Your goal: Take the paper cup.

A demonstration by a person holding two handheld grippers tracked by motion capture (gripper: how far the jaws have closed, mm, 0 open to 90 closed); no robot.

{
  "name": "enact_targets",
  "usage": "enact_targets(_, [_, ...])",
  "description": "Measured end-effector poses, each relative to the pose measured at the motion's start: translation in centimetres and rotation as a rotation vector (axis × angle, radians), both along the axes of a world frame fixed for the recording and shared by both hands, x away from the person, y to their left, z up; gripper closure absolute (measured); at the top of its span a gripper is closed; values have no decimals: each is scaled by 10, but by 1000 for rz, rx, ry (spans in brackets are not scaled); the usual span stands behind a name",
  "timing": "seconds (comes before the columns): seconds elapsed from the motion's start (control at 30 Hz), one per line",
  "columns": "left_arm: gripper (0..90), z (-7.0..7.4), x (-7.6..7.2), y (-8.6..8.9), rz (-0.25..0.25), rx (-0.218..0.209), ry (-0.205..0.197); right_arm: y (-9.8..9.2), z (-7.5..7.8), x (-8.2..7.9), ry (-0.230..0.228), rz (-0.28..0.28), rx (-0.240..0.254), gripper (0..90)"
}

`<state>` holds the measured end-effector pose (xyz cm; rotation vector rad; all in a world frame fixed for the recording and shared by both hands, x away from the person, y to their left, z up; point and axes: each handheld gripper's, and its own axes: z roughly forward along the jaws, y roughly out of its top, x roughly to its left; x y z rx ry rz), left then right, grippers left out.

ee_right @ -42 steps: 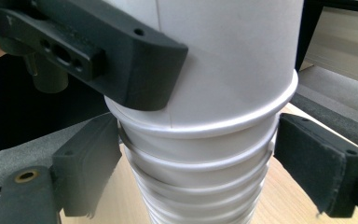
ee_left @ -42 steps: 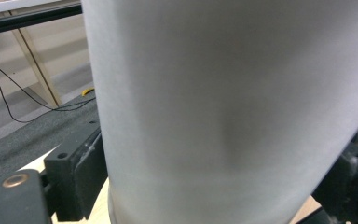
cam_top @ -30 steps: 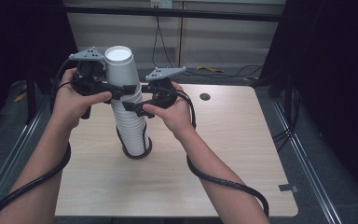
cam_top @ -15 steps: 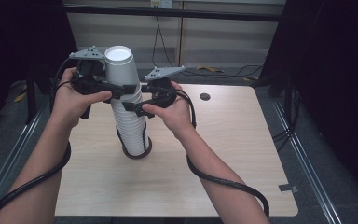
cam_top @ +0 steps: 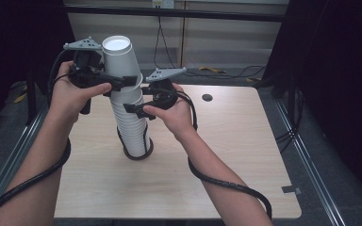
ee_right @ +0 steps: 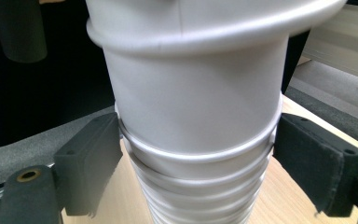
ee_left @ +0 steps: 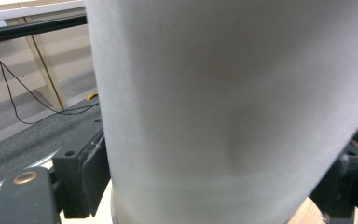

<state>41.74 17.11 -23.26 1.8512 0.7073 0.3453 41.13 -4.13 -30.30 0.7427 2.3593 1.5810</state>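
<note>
A tall stack of upturned white paper cups stands on the wooden table, with a dark ring at its foot. The top cup sits raised and slightly tilted above the rest. My left gripper reaches in from the left; its jaws have just been closing and now press on that top cup, one pad against its wall. Lower down, my right gripper comes from the right and clamps the stack just under a rim, its pads touching both sides.
A small dark hole lies in the table behind the right hand. A tape mark sits near the front right corner. Cables trail from both grippers over the forearms, and metal rails run along the table's sides.
The left gripper has risen a little with the top cup, which now stands higher above the stack. The right gripper has stayed where it was.
</note>
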Motion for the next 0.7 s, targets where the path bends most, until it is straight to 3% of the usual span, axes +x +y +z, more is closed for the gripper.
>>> enact_targets(0.07, [148, 2, 0, 0, 4, -12, 6, 0, 0, 0, 0, 1, -1, 151])
enact_targets(0.37, [148, 17, -2, -1, 16, 11, -14, -1, 0, -1, -9, 8, -15, 163])
enact_targets(0.7, [148, 26, -6, 5, 36, -19, -38, -3, -1, -3, -15, 9, -16, 176])
